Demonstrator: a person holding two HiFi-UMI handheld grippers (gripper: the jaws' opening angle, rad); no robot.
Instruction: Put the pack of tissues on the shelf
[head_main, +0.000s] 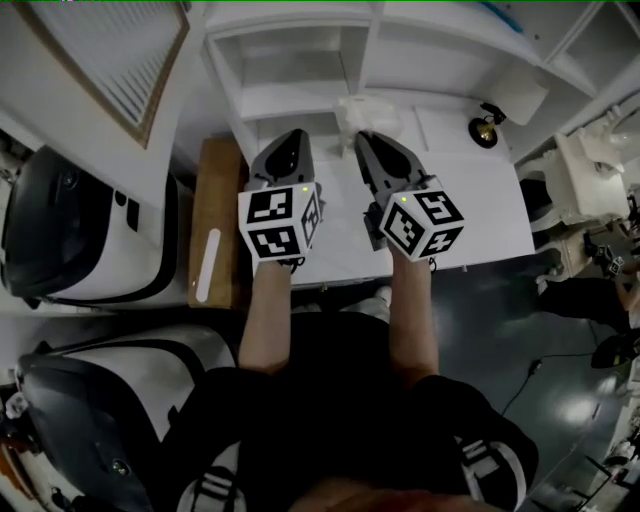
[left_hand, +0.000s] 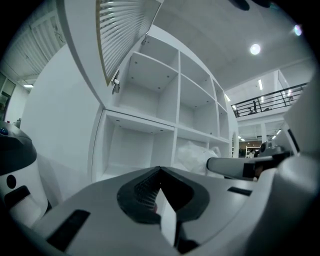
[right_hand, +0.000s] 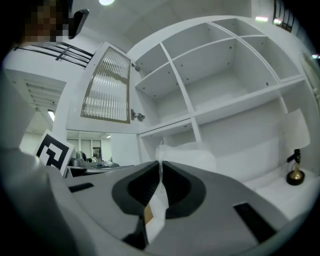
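The pack of tissues (head_main: 366, 112) is a white, crinkly plastic-wrapped bundle at the back of the white table (head_main: 480, 215), just in front of the lower shelf opening (head_main: 300, 100). My right gripper (head_main: 362, 138) is shut on the edge of its wrapper; in the right gripper view the film (right_hand: 160, 172) runs between the closed jaws and the pack (right_hand: 189, 152) bulges beyond them. My left gripper (head_main: 296, 136) hovers beside it to the left, jaws together with nothing in them. From the left gripper view the pack (left_hand: 196, 155) lies to the right, near the shelf.
White shelf unit (right_hand: 220, 75) with several open compartments stands straight ahead. A ribbed-glass cabinet door (head_main: 115, 60) hangs open at the left. A small brass object (head_main: 484, 128) sits at the table's back right. A wooden board (head_main: 215, 220) and black-and-white machines (head_main: 70, 225) lie left.
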